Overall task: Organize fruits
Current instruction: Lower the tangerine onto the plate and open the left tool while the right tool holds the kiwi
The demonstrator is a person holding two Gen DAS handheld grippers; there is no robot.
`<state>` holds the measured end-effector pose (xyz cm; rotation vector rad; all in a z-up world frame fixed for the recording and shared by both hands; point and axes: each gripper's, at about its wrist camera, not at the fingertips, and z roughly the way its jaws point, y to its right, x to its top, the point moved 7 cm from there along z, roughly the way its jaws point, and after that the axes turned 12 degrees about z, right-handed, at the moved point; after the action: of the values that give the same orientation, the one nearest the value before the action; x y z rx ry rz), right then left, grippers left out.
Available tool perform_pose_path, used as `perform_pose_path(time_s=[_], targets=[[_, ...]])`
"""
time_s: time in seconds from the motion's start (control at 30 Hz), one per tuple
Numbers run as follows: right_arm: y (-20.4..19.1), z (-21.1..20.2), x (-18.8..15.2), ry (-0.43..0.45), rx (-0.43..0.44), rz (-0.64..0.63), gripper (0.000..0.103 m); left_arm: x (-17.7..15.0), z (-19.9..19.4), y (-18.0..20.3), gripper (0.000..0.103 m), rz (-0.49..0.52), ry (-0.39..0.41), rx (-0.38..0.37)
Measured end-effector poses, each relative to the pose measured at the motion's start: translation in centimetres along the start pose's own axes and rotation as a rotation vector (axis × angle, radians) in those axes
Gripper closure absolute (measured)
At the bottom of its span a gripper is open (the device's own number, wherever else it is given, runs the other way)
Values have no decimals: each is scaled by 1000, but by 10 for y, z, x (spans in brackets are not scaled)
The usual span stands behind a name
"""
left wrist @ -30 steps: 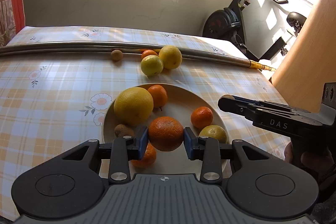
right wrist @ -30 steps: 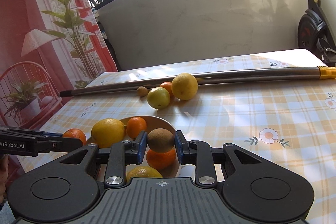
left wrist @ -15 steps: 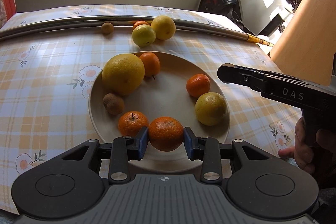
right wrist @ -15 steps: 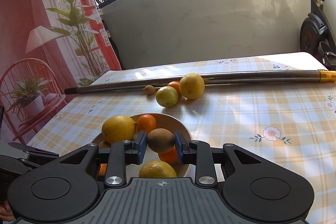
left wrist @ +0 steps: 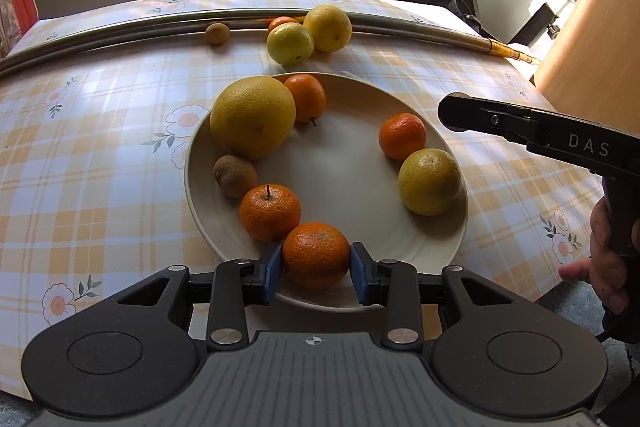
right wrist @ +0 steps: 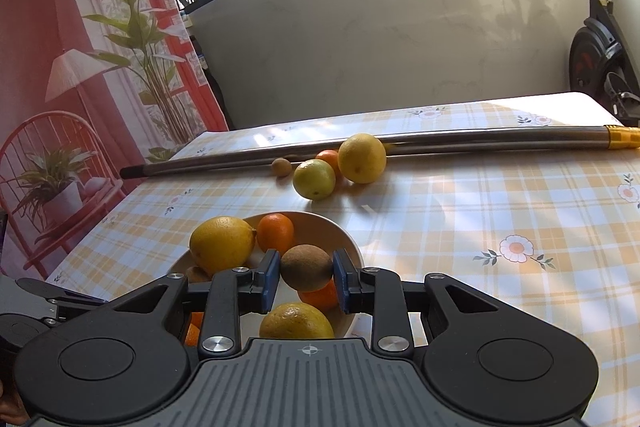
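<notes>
Left gripper (left wrist: 316, 267) clamps a mandarin (left wrist: 316, 254) at the plate's (left wrist: 448, 251) six o'clock rim; right gripper (right wrist: 306, 277) pinches a kiwi (right wrist: 306, 267) above that plate

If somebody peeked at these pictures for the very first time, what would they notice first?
Probably the round plate in the middle of the checked tablecloth, ringed with fruit, with the big yellow grapefruit at its far left. Next, the left gripper clamped on a mandarin at the plate's near edge, and the right gripper holding a brown kiwi over the plate.
</notes>
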<state>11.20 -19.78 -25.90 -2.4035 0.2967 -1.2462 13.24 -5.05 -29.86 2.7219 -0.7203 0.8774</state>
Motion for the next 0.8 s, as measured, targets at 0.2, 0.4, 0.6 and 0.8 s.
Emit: perform_pose_path(time_s=[0.2, 0.4, 0.6, 0.8], targets=[[1, 0, 0, 2, 0, 10, 77, 1, -3, -3, 65, 18, 18, 45], [3, 1, 0, 3, 2, 14, 77, 2, -2, 0, 63, 59, 17, 88], [4, -1, 0, 8, 4, 22, 77, 4, -11, -10, 59, -21, 37, 69], [6, -1, -1, 5, 7, 37, 77, 7, -26, -16, 57, -46, 95, 81]])
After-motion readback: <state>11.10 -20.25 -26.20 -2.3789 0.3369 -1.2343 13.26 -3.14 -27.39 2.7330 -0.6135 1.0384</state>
